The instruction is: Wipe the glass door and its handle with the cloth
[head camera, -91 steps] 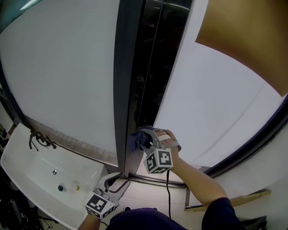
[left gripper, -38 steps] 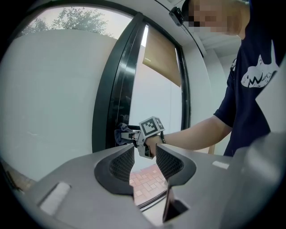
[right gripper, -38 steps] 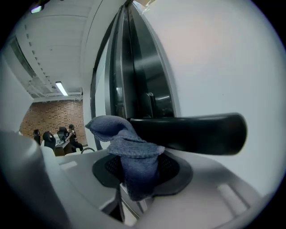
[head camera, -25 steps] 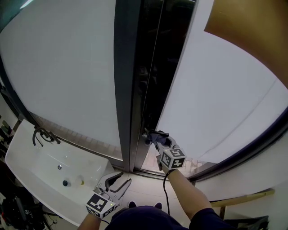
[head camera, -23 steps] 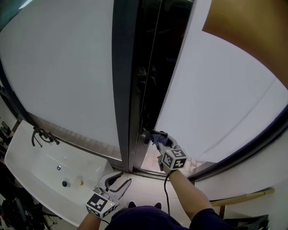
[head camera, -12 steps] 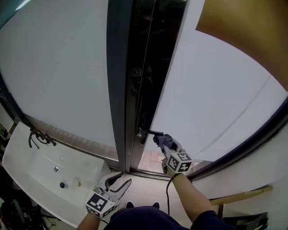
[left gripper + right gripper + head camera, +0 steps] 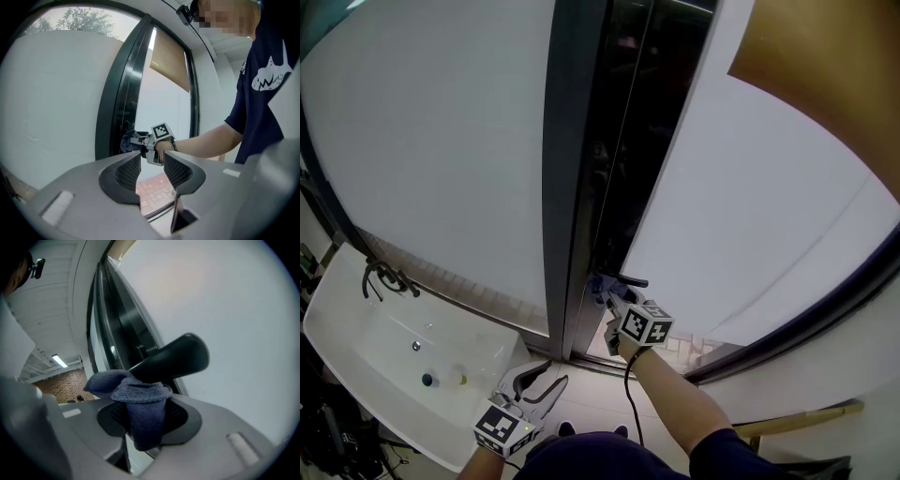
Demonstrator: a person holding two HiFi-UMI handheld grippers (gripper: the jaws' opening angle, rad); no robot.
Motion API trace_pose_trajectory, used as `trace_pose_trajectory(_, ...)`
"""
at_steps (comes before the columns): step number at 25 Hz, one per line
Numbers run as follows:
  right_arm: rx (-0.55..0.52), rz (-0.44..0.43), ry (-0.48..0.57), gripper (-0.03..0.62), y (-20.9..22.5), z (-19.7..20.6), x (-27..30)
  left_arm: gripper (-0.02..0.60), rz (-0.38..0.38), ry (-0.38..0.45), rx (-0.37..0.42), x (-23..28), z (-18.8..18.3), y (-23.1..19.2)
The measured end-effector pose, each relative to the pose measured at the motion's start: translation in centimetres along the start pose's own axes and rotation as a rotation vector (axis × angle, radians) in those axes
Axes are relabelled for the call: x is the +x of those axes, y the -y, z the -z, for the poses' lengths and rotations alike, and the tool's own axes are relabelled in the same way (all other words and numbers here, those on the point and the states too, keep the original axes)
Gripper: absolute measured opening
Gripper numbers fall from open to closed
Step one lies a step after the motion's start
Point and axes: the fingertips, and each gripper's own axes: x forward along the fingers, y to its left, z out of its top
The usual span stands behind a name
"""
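Note:
A black lever handle (image 7: pixel 625 279) juts from the dark door frame (image 7: pixel 581 169) beside the frosted glass door (image 7: pixel 750 216). My right gripper (image 7: pixel 607 298) is shut on a blue cloth (image 7: pixel 603 287) and holds it just under the handle, near the frame. In the right gripper view the cloth (image 7: pixel 140 404) bunches between the jaws and touches the underside of the handle (image 7: pixel 173 357). My left gripper (image 7: pixel 540 382) hangs low by my body, open and empty. The left gripper view looks over its jaws (image 7: pixel 152 161) at the cloth (image 7: pixel 127 140) on the handle.
A white sink (image 7: pixel 356 328) with a dark faucet (image 7: pixel 380 278) lies low on the left. A frosted fixed pane (image 7: pixel 431 150) stands left of the frame. A tan panel (image 7: pixel 825 75) fills the upper right. Brick paving (image 7: pixel 152 185) shows through the door's lower gap.
My right gripper has moved left along the handle towards the frame, carrying the cloth from the handle's free end to under it. The left gripper has stayed low and open.

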Motion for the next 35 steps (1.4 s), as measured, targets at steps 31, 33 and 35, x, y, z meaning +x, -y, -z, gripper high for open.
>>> trace_pose_trajectory(31,-0.057,0.05,-0.04,0.146,2.2,1.0,-1.9,0.146,0.047,0.006,-0.012,1.4,-0.6,-0.2)
trace_pose_trajectory(33,-0.059,0.042,-0.028,0.146,1.5,0.4,-0.1,0.146,0.035,0.002,-0.008,1.1,-0.1,-0.6)
trace_pose_trajectory(35,-0.058,0.048,-0.026,0.146,1.3,0.2,1.4,0.146,0.02,-0.004,-0.01,0.8,0.3,-1.0)
